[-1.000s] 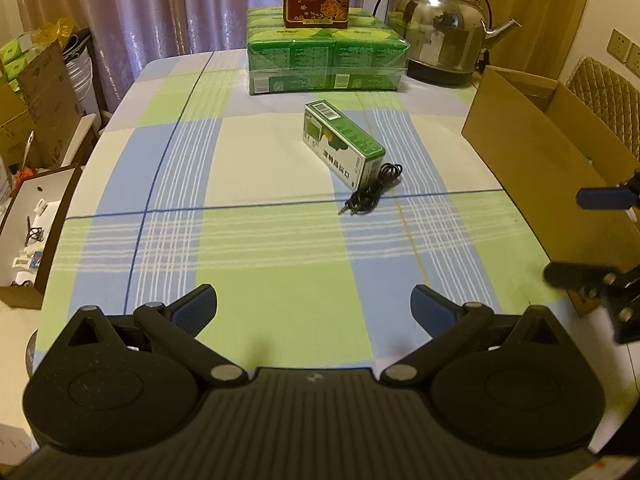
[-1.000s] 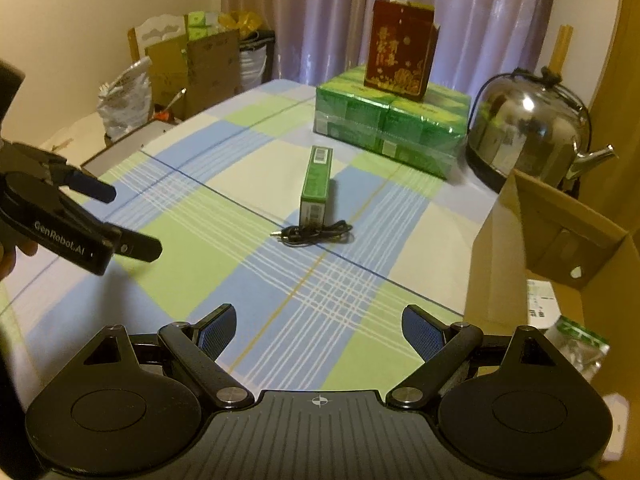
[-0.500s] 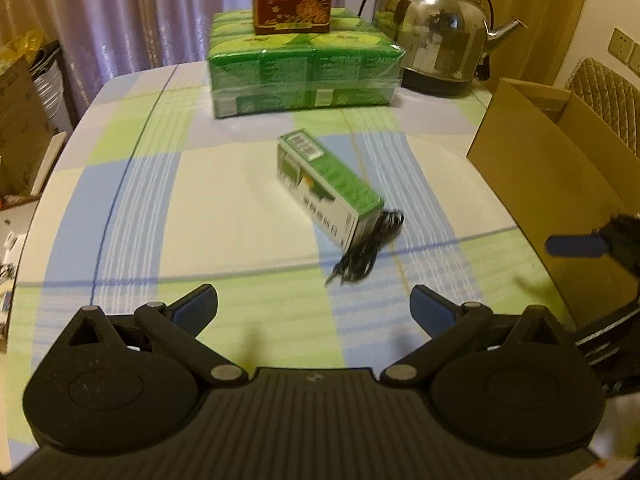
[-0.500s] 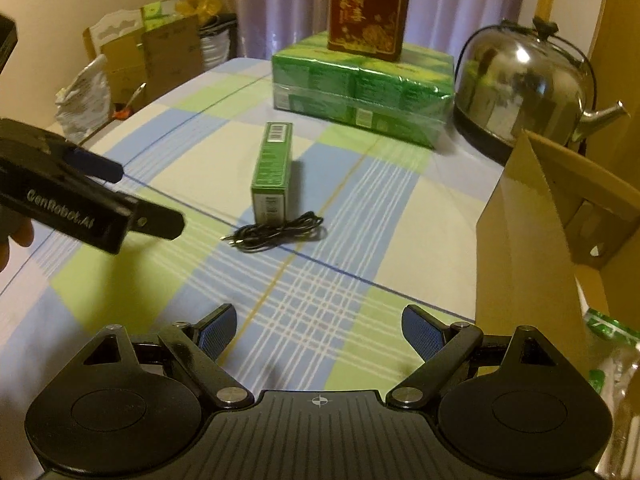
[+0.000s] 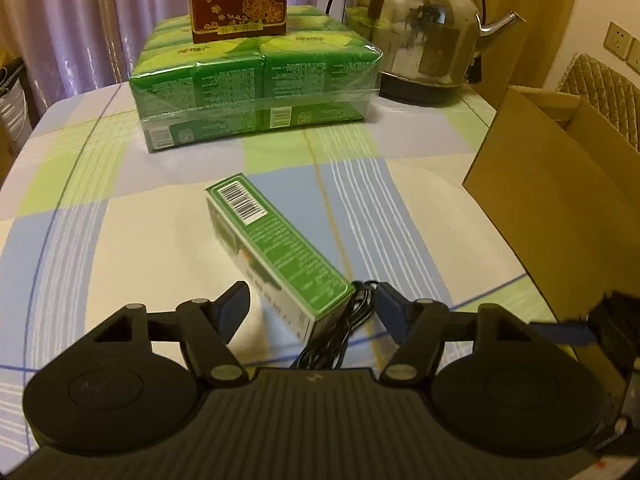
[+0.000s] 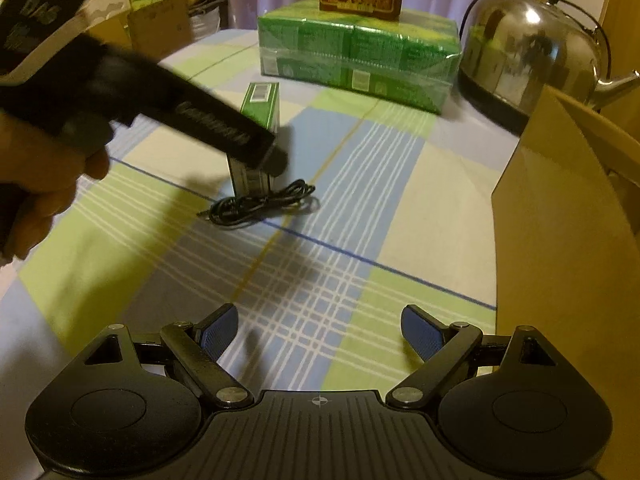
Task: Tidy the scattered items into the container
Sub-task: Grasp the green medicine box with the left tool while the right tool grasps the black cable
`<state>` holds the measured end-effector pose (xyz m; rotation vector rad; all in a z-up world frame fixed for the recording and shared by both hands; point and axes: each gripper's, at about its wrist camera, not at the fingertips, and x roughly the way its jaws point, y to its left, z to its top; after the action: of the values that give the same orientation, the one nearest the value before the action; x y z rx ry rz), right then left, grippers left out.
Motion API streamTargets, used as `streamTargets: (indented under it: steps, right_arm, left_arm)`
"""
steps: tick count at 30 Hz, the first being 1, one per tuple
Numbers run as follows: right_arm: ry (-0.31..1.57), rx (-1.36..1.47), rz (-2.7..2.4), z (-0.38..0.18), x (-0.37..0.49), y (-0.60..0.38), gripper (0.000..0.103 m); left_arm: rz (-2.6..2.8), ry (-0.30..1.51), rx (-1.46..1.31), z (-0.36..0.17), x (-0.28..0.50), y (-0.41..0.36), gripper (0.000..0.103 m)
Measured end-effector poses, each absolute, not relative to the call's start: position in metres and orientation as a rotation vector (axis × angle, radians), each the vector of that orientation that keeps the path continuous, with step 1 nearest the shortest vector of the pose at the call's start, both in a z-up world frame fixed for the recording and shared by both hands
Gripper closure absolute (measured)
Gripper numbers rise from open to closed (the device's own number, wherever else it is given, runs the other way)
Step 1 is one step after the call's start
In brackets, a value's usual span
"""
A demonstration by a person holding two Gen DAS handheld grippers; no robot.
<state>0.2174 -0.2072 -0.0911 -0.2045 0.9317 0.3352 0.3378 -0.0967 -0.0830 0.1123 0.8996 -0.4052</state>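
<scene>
Checked cloth in pale green, blue and cream covers the worktop [image 5: 120,248], with mauve curtains [image 5: 80,20] behind it. The left gripper [image 5: 312,304] is spread wide around the near end of a green box [image 5: 280,252], a black cable [image 5: 340,332] coiled beside that end. The right gripper [image 6: 320,328] hangs apart over bare cloth. A cardboard box [image 5: 560,200] stands at the right edge; a steel kettle [image 5: 416,28] and wrapped green packs [image 5: 256,92] sit at the back.
</scene>
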Motion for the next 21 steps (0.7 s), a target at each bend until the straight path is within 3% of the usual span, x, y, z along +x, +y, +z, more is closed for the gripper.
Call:
streamTargets:
  steps: [3, 9, 14, 19, 21]
  right_arm:
    - [0.932, -0.195, 0.334, -0.091, 0.218, -0.207, 0.016]
    - [0.923, -0.155, 0.329, -0.088, 0.223, -0.203, 0.018]
    - [0.920, -0.072, 0.326, -0.090, 0.235, -0.191, 0.029]
    - [0.921, 0.074, 0.303, -0.097, 0.253, -0.178, 0.049]
    - [0.917, 0.132, 0.289, -0.099, 0.261, -0.175, 0.054]
  left_arm:
    - [-0.390, 0.909, 0.108, -0.087, 0.345, -0.094, 0.059]
    - [-0.376, 0.910, 0.159, -0.081, 0.332, -0.063, 0.077]
    - [-0.361, 0.907, 0.203, -0.080, 0.310, -0.029, 0.078]
    - [-0.360, 0.871, 0.197, -0.080, 0.295, -0.013, 0.078]
    - [-0.353, 0.855, 0.172, -0.079, 0.294, -0.008, 0.070]
